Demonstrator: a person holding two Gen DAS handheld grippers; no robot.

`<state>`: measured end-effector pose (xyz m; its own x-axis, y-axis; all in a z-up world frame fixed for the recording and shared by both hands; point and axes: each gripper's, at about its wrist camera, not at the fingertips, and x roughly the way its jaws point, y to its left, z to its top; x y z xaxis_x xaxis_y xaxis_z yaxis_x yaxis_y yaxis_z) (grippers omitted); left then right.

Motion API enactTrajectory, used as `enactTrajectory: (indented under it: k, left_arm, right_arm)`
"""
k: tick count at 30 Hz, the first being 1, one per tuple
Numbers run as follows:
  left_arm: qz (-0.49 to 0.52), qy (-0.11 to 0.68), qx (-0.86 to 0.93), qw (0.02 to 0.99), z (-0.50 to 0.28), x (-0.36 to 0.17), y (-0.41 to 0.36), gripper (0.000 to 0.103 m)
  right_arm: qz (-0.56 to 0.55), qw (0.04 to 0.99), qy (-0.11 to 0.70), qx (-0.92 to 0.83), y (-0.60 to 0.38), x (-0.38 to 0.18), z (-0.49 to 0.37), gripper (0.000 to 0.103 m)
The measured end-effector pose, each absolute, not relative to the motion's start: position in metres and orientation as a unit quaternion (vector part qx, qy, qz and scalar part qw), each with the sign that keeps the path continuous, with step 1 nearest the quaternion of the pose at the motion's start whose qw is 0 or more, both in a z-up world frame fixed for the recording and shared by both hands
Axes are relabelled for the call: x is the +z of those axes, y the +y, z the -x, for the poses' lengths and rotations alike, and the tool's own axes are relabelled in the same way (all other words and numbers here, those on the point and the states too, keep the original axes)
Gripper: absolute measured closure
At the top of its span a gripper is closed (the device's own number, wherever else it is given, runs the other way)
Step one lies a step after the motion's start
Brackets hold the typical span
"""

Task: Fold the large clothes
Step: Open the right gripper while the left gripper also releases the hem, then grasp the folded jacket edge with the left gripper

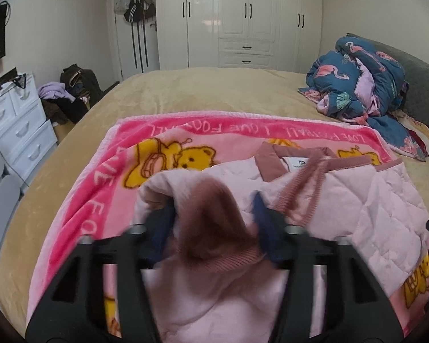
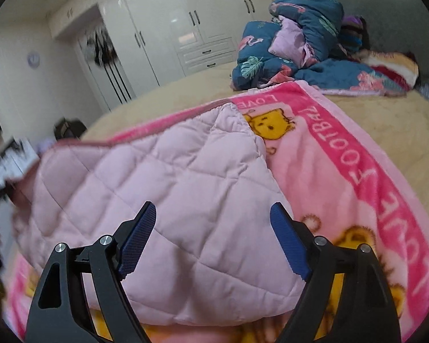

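Sleeve fold: left gripper (image 1: 214,225) jaws apart around the pale pink quilted jacket (image 1: 371,200)'s ribbed cuff (image 1: 211,208), grip unclear.
Right gripper (image 2: 213,238) wide open, empty above the jacket; next, lay the sleeve across.

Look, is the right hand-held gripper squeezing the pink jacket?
No, the right hand-held gripper is wide open above the pink quilted jacket, gripping nothing.

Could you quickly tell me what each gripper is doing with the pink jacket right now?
Left gripper: fingers apart around a bunched jacket sleeve; grip cannot be told.
Right gripper: open, holding nothing, above the pink jacket.
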<state>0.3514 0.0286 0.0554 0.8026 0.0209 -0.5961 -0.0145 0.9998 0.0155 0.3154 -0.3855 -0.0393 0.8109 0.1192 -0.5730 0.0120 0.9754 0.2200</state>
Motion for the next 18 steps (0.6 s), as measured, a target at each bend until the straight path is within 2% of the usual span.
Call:
enactTrajectory:
  k: [2,6,14,18]
  left_arm:
    - [-0.02,0.3,0.013,0.954,-0.346,0.061,0.021,0.033]
    - [-0.033,0.292,-0.001,0.956,-0.339,0.068,0.007,0.029]
    - [-0.052,0.271,-0.013,0.961,-0.321,0.08,-0.008,0.01]
    - [-0.052,0.266,-0.011,0.962,-0.313,0.081,-0.005,0.009]
  right_arm:
    - [-0.097,0.947,0.306,0.028,-0.382,-0.041,-0.314,0.017]
    - [-0.102,0.947,0.304,0.027,-0.383,-0.041,-0.313,0.016]
    - [-0.113,0.955,0.274,0.019,-0.391,-0.027,-0.301,0.011]
    - [-0.111,0.959,0.259,0.016,-0.394,-0.019,-0.296,0.009]
